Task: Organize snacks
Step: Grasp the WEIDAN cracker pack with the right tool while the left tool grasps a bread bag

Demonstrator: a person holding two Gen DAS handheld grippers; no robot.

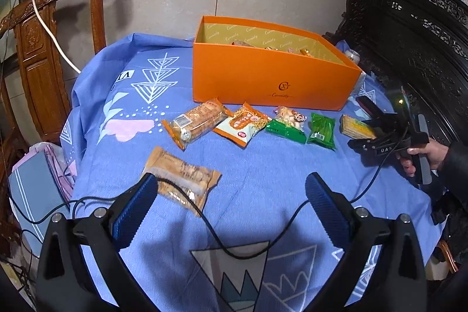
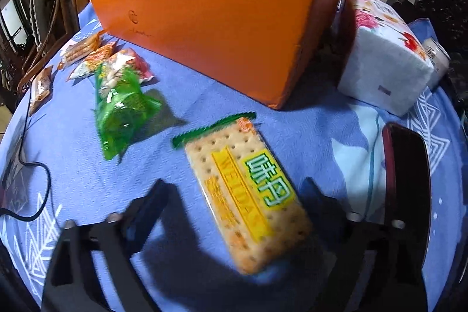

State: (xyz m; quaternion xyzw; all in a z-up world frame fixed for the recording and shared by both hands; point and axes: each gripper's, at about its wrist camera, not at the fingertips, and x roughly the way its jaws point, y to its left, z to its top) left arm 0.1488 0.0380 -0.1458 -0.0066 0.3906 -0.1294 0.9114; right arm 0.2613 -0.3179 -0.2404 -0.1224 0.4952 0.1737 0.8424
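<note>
Both of your grippers stood wide open and empty; your right gripper (image 2: 234, 195) straddled the cracker pack (image 2: 248, 195), at 5 o'clock from the orange box (image 2: 210, 19), so you needed to close squarely across its width.

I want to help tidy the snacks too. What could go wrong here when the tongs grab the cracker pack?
The right tongs are open around the cracker pack; squeezing hard might crack the crackers.

A dark phone lies right beside the pack, so a finger could nudge it.

A black cable trails across the cloth by the left tongs, which are open too. It crosses the brown snack pack and could snag or drag it.
</note>
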